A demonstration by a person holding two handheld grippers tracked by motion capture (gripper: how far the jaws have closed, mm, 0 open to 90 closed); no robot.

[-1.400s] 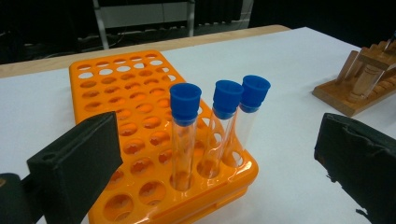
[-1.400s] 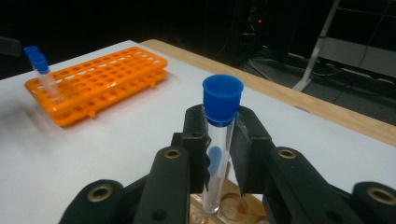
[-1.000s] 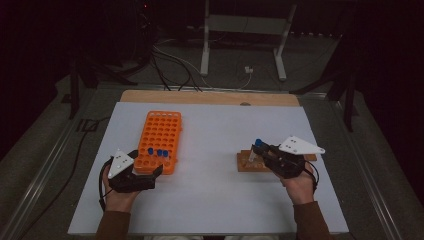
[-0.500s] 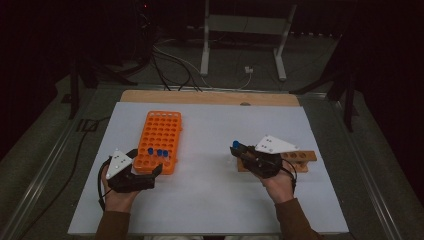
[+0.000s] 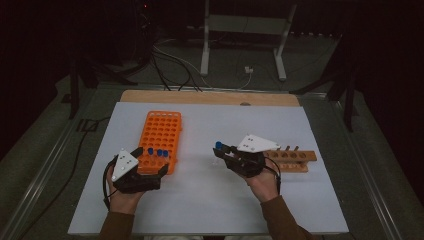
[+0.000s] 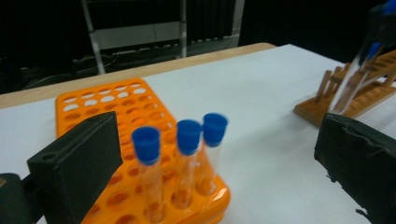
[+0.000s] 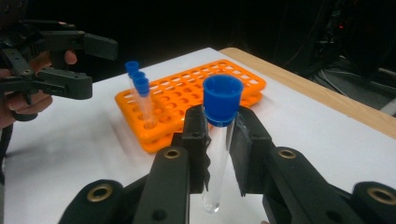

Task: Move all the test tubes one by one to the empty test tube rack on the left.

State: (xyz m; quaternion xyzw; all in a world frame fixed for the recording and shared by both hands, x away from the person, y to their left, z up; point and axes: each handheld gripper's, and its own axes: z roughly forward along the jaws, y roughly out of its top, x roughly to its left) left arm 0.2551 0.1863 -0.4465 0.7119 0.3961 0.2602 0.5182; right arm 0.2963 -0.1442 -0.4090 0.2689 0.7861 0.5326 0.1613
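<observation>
While the right gripper (image 7: 219, 154) pinches it just below the cap, the clear glass test tube with a blue cap (image 7: 218, 140) stands upright between the two black jaws, its rounded bottom hanging free above the white tabletop (image 7: 327, 121). Seen from the high view, this tube (image 5: 218, 146) sits at the front of the right gripper (image 5: 226, 154), over the open table between the two racks. The person's right hand (image 5: 262, 180) holds that gripper from below, and a grey three-cornered plate (image 5: 256, 143) lies on top of it.

Just behind the right gripper in the high view lies the brown wooden test tube rack (image 5: 292, 161), a long low block with a row of round holes. It rests on the table's right half, and the left gripper view shows it at the far right (image 6: 348, 100).

Well apart to the left stands the orange plastic rack with many round holes (image 5: 161, 141). Three more clear tubes with blue caps (image 6: 187, 163) stand upright in a row at its near end, close together, in neighbouring holes; the right gripper view shows them at the rack's near left corner (image 7: 139, 93).

At the near end of the orange rack is the left gripper (image 5: 145, 167), held by the person's left hand (image 5: 122, 197). Its jaws are spread wide with nothing between them, and in its own view the three capped tubes stand in the gap ahead of them. A light wooden board (image 5: 210, 97) edges the far side of the white tabletop.
</observation>
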